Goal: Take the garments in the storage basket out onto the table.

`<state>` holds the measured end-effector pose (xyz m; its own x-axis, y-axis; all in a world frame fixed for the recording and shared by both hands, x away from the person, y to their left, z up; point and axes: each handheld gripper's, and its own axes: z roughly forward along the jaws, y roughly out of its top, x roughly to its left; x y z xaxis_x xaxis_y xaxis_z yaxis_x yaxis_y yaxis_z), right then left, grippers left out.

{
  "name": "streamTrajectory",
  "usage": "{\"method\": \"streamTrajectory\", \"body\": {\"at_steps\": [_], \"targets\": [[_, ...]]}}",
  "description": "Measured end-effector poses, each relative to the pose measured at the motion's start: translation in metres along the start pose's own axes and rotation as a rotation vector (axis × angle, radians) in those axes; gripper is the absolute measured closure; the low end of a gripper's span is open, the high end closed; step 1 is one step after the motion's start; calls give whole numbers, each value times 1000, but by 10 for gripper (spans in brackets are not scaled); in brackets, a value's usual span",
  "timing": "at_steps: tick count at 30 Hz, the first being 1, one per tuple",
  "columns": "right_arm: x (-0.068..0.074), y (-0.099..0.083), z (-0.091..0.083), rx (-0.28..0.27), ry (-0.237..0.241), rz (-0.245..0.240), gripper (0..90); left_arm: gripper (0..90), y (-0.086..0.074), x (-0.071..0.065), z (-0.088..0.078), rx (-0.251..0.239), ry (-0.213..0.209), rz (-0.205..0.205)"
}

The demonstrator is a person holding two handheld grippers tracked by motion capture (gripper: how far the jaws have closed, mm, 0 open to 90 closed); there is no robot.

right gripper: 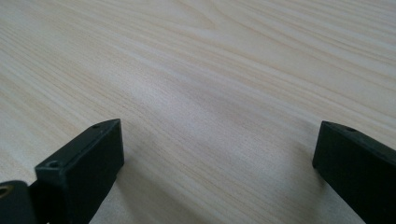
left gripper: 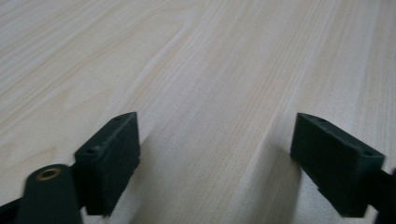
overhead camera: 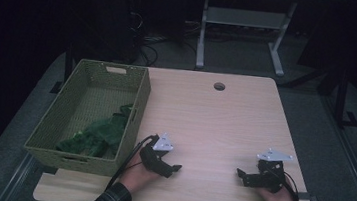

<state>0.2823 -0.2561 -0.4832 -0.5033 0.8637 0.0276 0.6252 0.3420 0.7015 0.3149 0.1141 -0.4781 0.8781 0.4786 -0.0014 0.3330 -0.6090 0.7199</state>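
Nearest you, at about seven o'clock on the surface [overhead camera: 224, 120], your left tongs [overhead camera: 175, 169] rest low over the bare wood, tips pointing toward three o'clock. In the left gripper view they [left gripper: 215, 158] stand released, jaws wide apart with nothing but wood grain between them. At about five o'clock your right tongs [overhead camera: 239, 173] sit just as low, tips pointing toward nine o'clock, so the two pairs face each other across a bare stretch of wood, well apart. In the right gripper view they [right gripper: 217, 163] are also released, jaws spread wide over empty wood.

Farther out, at nine to ten o'clock, the green woven basket [overhead camera: 73, 100] sits on the surface's left edge. A crumpled green cloth [overhead camera: 100, 135] lies inside, in its near right corner, just beside your left hand [overhead camera: 137, 175] but behind the basket wall.

At twelve o'clock, a round cable hole [overhead camera: 219, 86] marks the far edge.
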Motion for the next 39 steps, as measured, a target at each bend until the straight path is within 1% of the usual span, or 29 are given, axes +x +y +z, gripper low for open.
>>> {"method": "streamTrajectory", "body": {"at_steps": [2,8,13,15,18,22,25,31,33,35,39], "targets": [[0,0,0,0,0,0,18,132,0,0,0,0,-1,-3],[0,0,0,0,0,-1,18,132,0,0,0,1,-2,-4],[0,0,0,1,-1,-1,18,135,1,0,0,4,6,-5],[0,0,0,1,-1,-1,18,134,1,1,0,8,2,0],[0,0,0,1,-1,-1,18,136,3,2,0,18,5,-7],[0,0,0,1,0,0,18,136,5,2,-1,20,-3,-21],[0,0,0,1,0,0,18,136,8,3,-3,23,1,-19],[0,0,0,3,1,3,18,137,12,4,-6,32,-4,-39],[0,0,0,2,2,1,18,137,16,6,-9,24,1,-37],[0,0,0,3,2,2,18,137,16,7,-10,25,4,-33],[0,0,0,3,2,3,18,137,17,9,-15,14,1,-48]]}}
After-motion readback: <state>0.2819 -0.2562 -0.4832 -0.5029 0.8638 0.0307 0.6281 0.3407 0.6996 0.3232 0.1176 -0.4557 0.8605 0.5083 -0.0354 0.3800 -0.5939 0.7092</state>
